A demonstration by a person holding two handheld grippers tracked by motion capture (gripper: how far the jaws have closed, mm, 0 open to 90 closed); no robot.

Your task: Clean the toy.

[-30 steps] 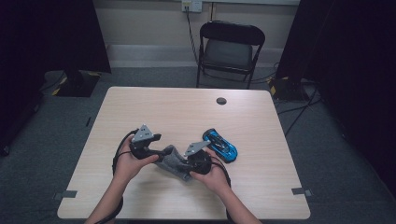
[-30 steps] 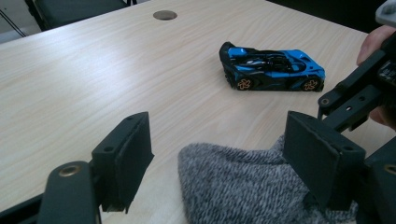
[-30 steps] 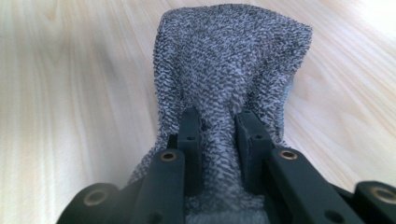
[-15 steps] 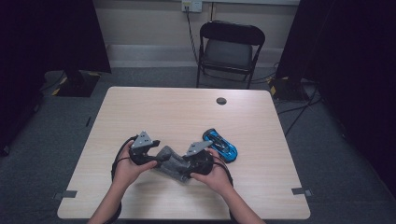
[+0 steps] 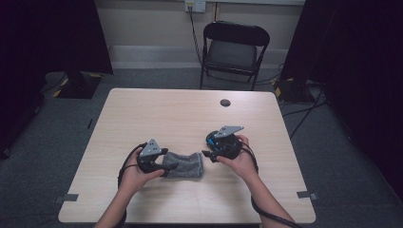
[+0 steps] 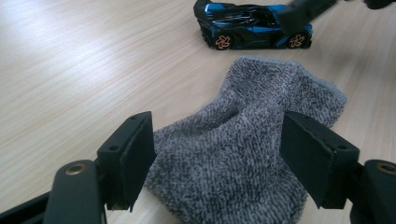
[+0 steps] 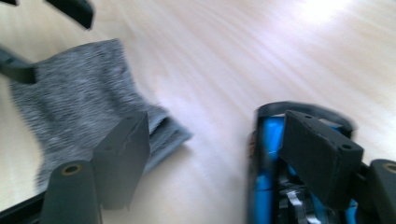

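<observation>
The grey terry-cloth sock lies flat on the pale wood-grain counter, in the near half, just left of centre. Its long axis runs across the counter from left to right in the high view. The open cuff end lies at the left tongs; the far end points toward the blue and black toy car.

The left tongs are released. In the left gripper view both black jaws stand wide apart, one on each side of the sock's near end, and neither pad presses on the cloth. The sock extends straight ahead from between those jaws.

The right tongs have just been opening, and their jaws now stand wide with nothing held between them. In the right gripper view the left jaw stands over the sock's far edge and the right jaw over the toy car. Whether either pad touches anything cannot be determined, as that view is blurred. In the high view the right tongs stand above the toy car, which lies just beside the sock's right end, apart from it.

Judgement: the left hand is nearer to the sock's opening, the right hand to the toy car. The car lies roughly in line with the sock's long axis, beyond the end away from the left tongs, so any insertion would require carrying the car to the cuff end.
</observation>
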